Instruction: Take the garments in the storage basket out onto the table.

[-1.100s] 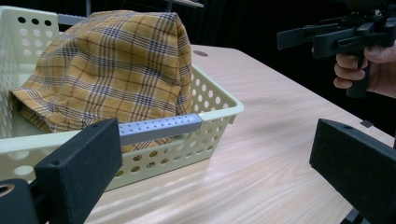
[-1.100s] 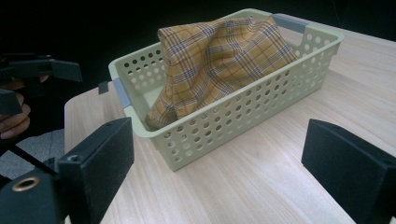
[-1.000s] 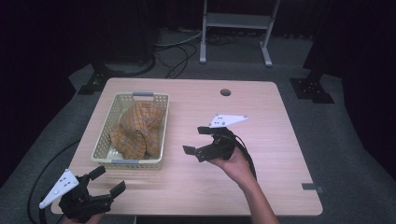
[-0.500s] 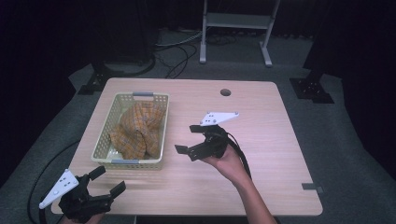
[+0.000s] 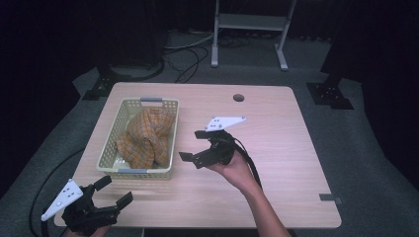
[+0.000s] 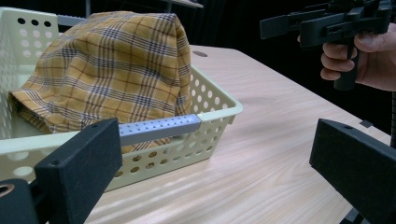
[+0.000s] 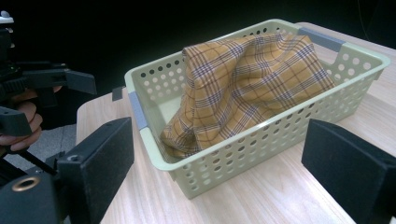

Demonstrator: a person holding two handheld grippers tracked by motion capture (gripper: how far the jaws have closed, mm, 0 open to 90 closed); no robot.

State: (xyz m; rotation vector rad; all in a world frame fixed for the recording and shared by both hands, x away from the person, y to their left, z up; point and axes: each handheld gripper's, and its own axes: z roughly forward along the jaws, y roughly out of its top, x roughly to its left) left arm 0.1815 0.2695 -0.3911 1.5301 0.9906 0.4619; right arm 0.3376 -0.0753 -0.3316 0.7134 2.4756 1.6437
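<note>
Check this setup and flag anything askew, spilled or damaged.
Nothing stands out. The plaid cloth sits bunched inside the basket, none of it over the rim, and the basket stands square on the table. Both the left gripper and right gripper hover open, touching nothing.

Left gripper (image 5: pixel 112 191): we hold it bottom left, jaws wide apart.
Right gripper (image 5: pixel 194 145): mid-frame, raised, jaws spread, pointing left.
</note>
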